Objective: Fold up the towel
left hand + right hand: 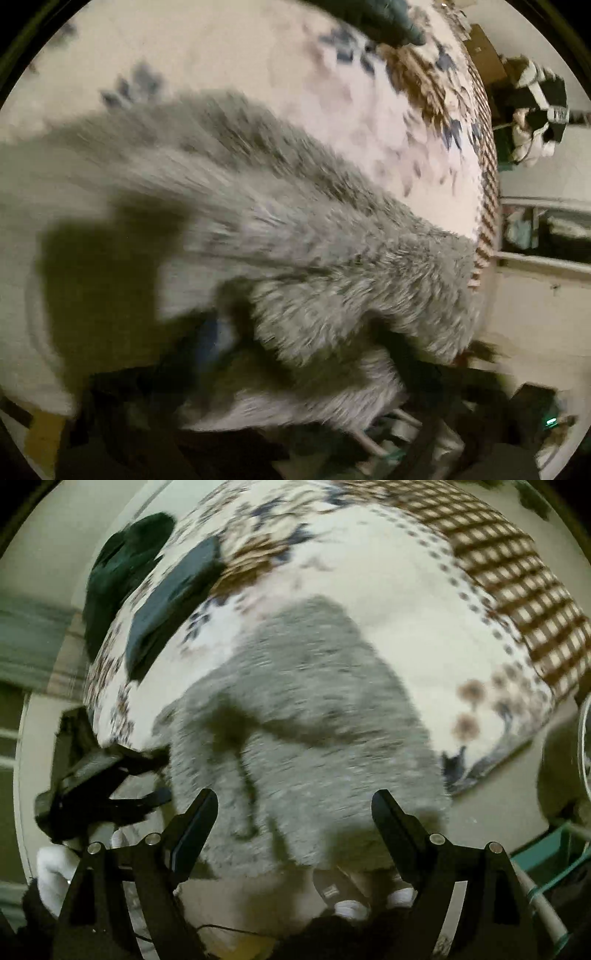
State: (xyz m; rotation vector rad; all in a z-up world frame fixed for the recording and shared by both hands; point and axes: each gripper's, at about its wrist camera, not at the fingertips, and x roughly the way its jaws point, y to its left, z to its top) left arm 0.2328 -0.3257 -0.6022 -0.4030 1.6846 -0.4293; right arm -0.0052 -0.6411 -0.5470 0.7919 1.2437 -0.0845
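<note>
A grey fluffy towel [295,716] lies on a bed [399,602] covered by a cream spread with blue and brown flower patterns and a brown checked border. In the right wrist view the towel covers the near middle of the bed and hangs over its near edge. The right gripper [293,812] is released, its two black fingers spread wide just above that edge with nothing pressed between them. Near the bed's far left corner lies a dark folded cloth [173,598], with a dark green bundle [125,568] just beyond it at the edge.

The left gripper [122,771] shows in the right wrist view at the towel's left edge, black, held in a white glove [55,871]. In its own blurred view the towel [288,236] fills the frame and hides the fingers, so I cannot tell whether it is clenched on the cloth.

Pale floor [258,915] shows below the bed. A green rack [546,856] stands at the right.
</note>
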